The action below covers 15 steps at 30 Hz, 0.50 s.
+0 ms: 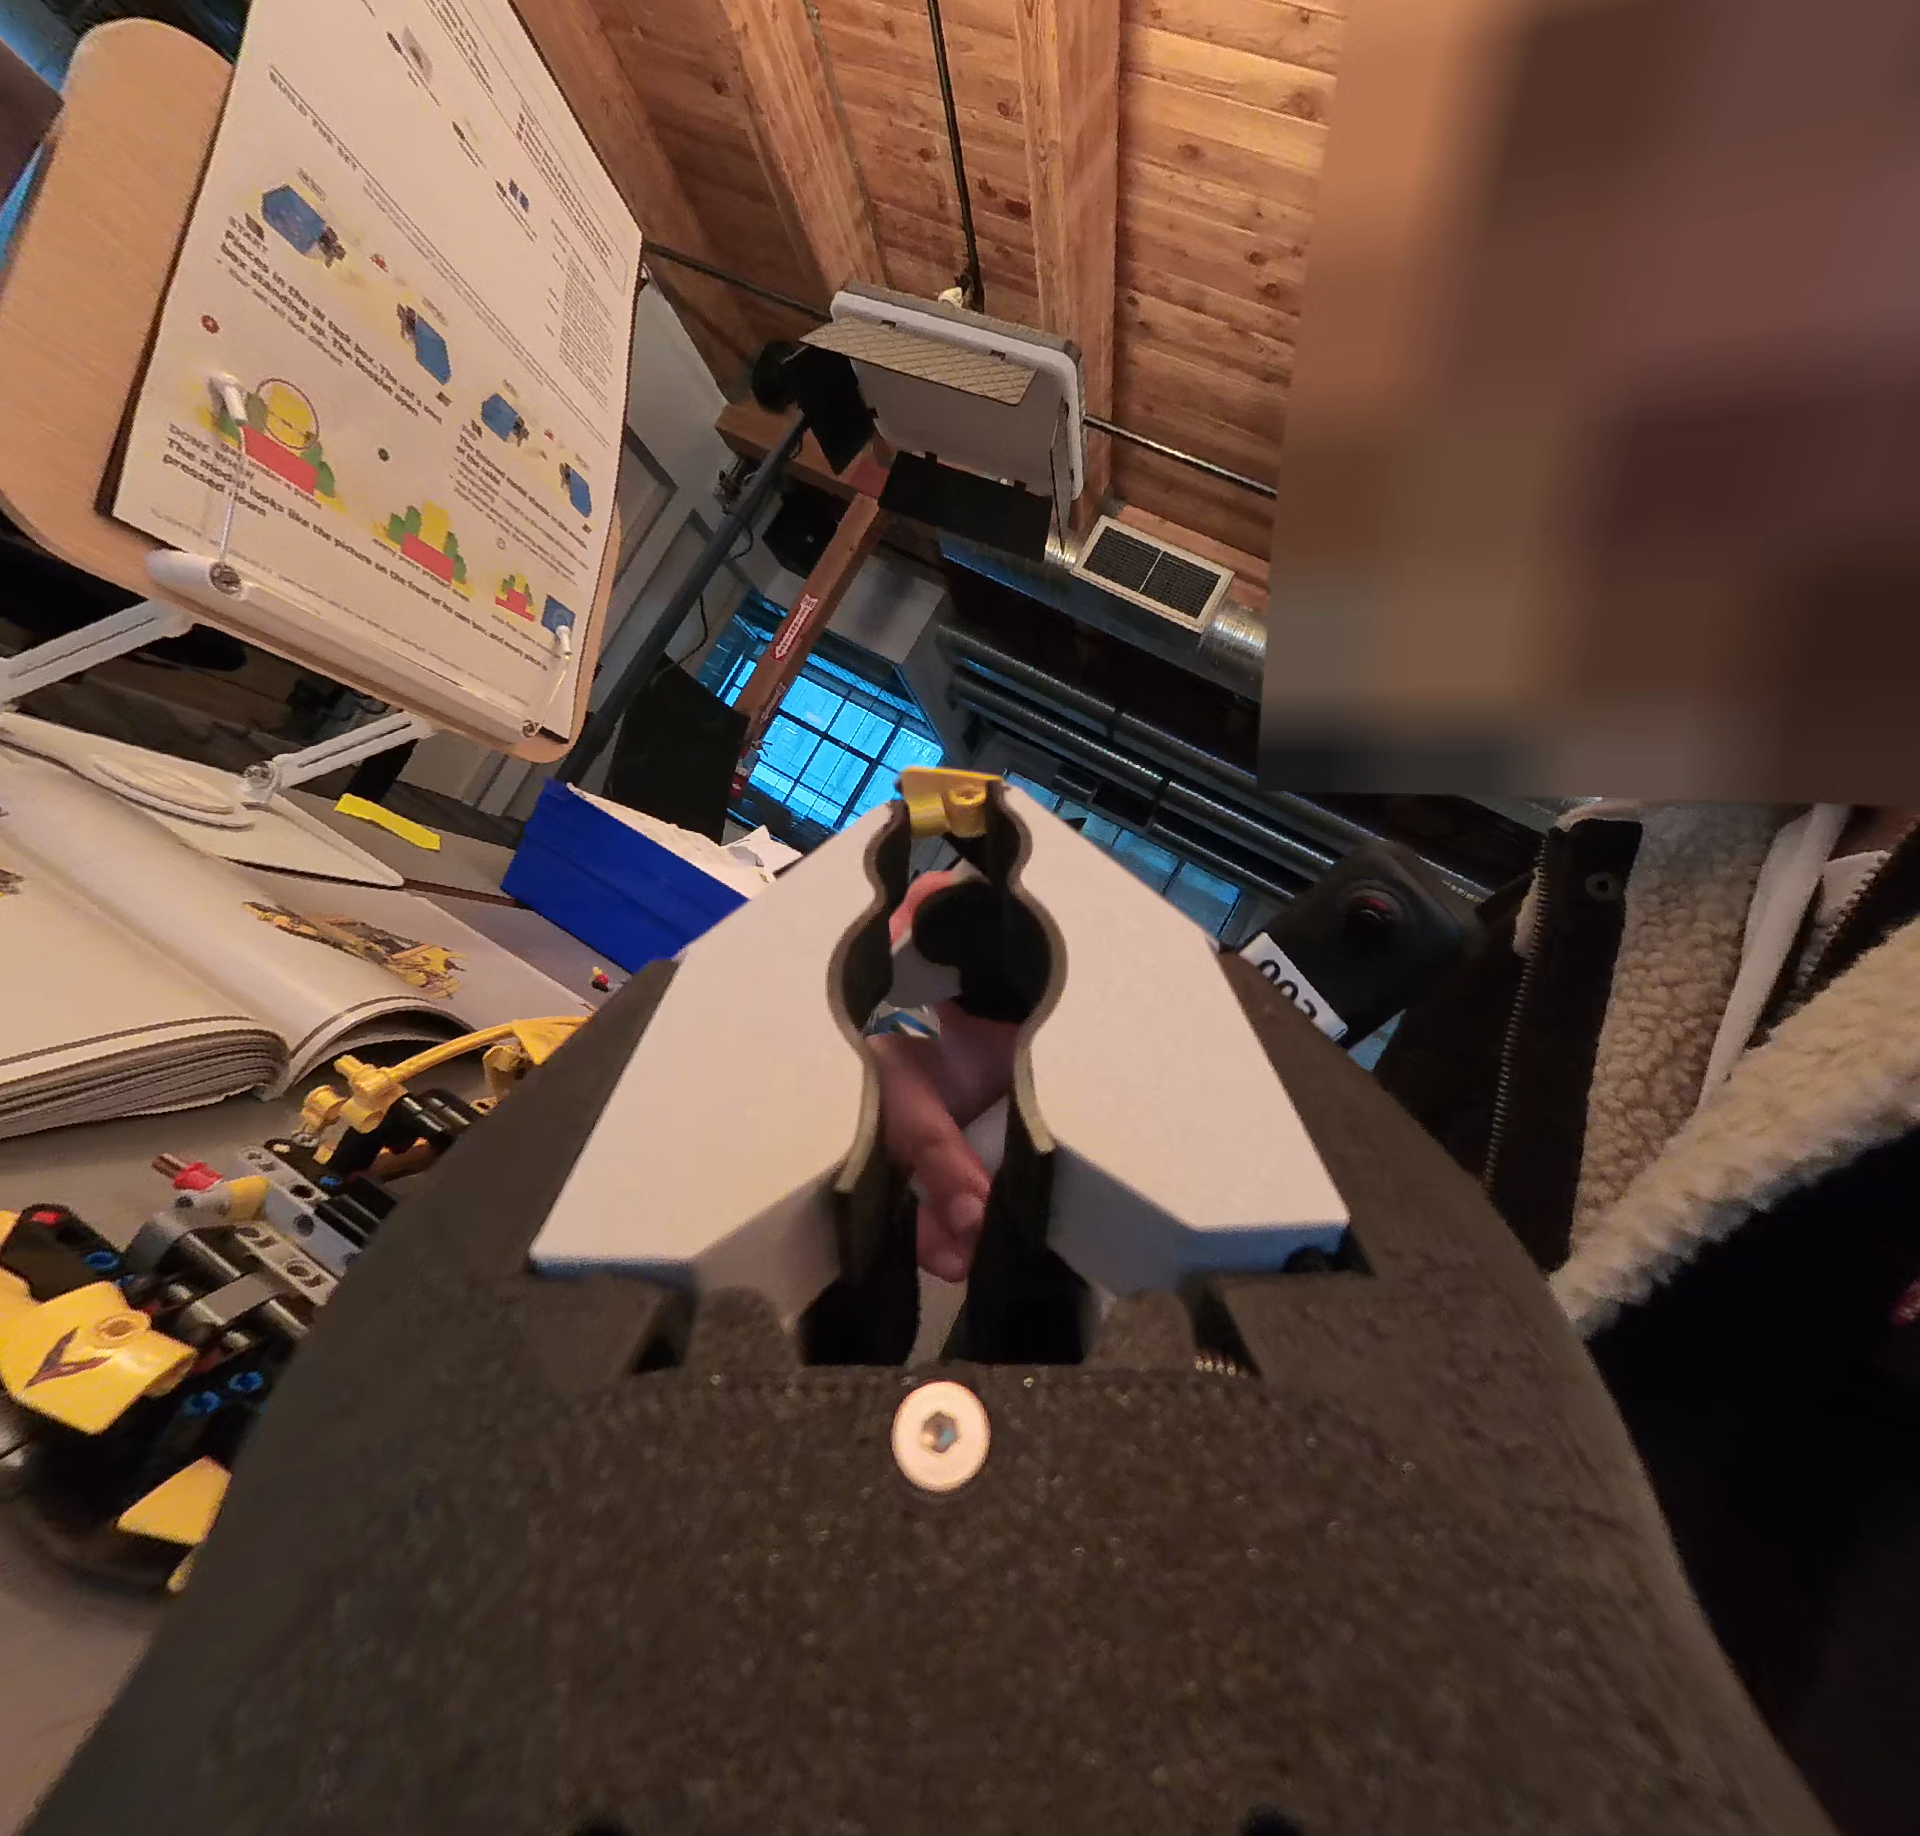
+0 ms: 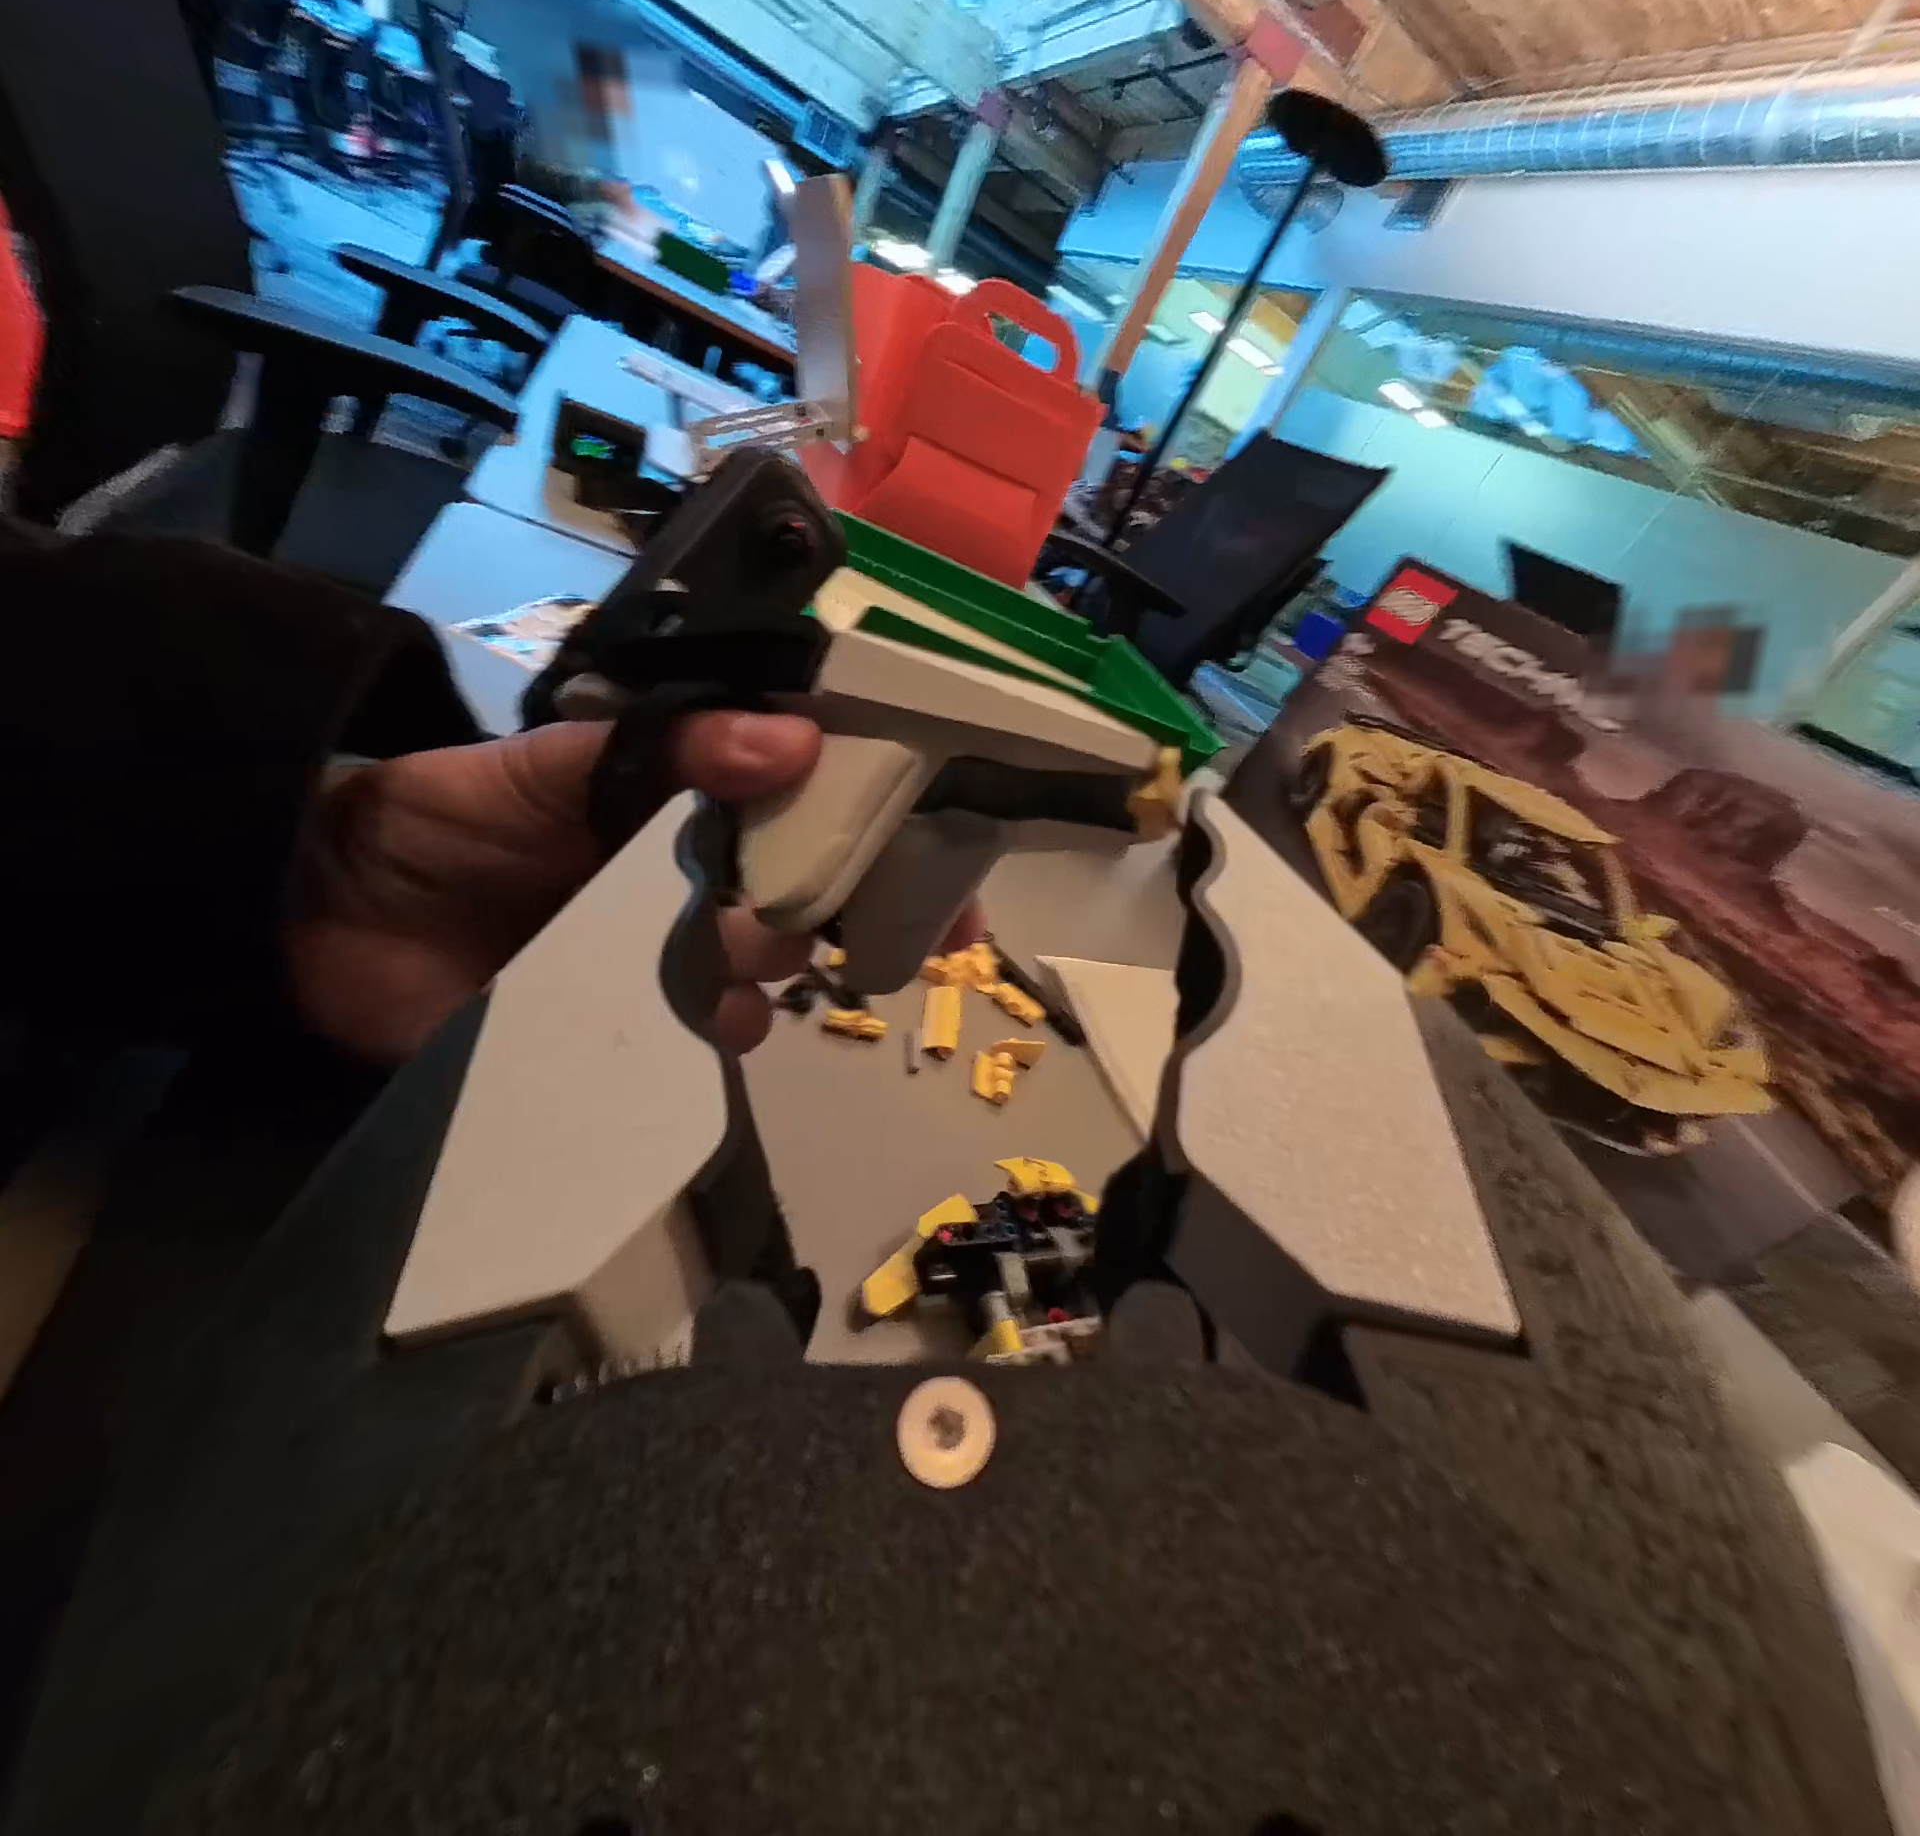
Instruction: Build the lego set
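The left gripper (image 1: pixel 951 810) is closed on a small yellow piece (image 1: pixel 943 801), pinched right at its fingertips and held up in the air, well above the table. That piece is the landmark here: in the right wrist view it (image 2: pixel 1155 794) sits just beyond the tips of the right gripper (image 2: pixel 935 856), close against the inner edge of its right-hand finger, while the left gripper comes in from the left with its fingers lying roughly crosswise to the right one's. The right gripper stands wide open with nothing between its fingers. So the coming move, I'd judge, turns on that small gap: the right gripper is the free one and already nearest, and would need to shift slightly rightward to bracket the piece. The piece's long axis is too small to tell. Below the piece, on the grey table (image 2: pixel 935 1121), lies the half-built yellow and black car (image 2: pixel 997 1256), with loose yellow parts (image 2: pixel 966 1017) farther on; behind stands the set's box (image 2: pixel 1579 851). Only the left wrist view shows the open instruction book (image 1: pixel 156 986), the blue bin (image 1: pixel 623 877) and the propped instruction sheet (image 1: pixel 384 332).
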Each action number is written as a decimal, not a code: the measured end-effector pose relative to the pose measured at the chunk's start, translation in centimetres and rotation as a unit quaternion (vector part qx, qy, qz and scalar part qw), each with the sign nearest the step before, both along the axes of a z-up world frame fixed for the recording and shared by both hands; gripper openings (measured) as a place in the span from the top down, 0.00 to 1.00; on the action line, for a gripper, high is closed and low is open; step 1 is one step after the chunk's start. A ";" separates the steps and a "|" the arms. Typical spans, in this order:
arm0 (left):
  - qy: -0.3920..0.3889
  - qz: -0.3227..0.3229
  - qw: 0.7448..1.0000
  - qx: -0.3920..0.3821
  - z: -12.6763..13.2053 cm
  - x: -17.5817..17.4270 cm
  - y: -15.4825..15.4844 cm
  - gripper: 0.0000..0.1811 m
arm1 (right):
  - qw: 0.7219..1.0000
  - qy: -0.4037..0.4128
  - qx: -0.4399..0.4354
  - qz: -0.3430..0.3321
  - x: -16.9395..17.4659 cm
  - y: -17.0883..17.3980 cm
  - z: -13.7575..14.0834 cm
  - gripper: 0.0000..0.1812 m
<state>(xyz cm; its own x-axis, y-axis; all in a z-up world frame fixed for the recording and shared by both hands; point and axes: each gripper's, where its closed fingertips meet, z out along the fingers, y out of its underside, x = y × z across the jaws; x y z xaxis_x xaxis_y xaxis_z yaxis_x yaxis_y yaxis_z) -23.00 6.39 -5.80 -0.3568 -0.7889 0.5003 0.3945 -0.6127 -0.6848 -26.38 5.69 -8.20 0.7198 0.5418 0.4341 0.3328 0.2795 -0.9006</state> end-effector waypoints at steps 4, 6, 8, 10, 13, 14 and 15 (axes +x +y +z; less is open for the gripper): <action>-0.003 -0.001 1.000 -0.002 0.0 -0.1 0.1 0.92 | 1.000 -0.014 0.005 -0.002 -0.3 -0.1 -0.2 0.51; -0.001 0.008 1.000 0.007 0.1 0.0 0.0 0.92 | 1.000 -0.005 -0.002 0.003 -0.3 -0.3 -0.1 0.50; 0.000 0.008 1.000 0.003 0.0 -0.1 0.2 0.92 | 1.000 0.000 -0.006 0.008 -0.4 -0.3 -0.1 0.49; -0.004 0.011 1.000 0.001 0.1 -0.2 0.3 0.92 | 1.000 0.003 -0.003 0.013 -0.5 -0.6 0.1 0.50; -0.008 0.020 1.000 -0.014 0.0 -0.5 0.9 0.93 | 1.000 0.020 0.014 0.018 -0.1 -0.8 0.9 0.54; -0.011 0.019 1.000 -0.018 0.0 -0.6 1.1 0.92 | 1.000 0.021 0.015 0.009 0.3 -0.6 1.0 0.54; -0.012 0.018 1.000 -0.019 0.0 -0.6 1.0 0.93 | 1.000 0.022 0.008 0.004 0.5 -0.4 0.9 0.53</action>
<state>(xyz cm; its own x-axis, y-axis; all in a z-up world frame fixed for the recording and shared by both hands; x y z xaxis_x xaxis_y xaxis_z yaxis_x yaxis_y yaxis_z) -23.60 7.44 -5.77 -0.3408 -0.7823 0.5214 0.4324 -0.6229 -0.6520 -25.84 5.32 -7.30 0.7338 0.5408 0.4111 0.2904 0.2973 -0.9096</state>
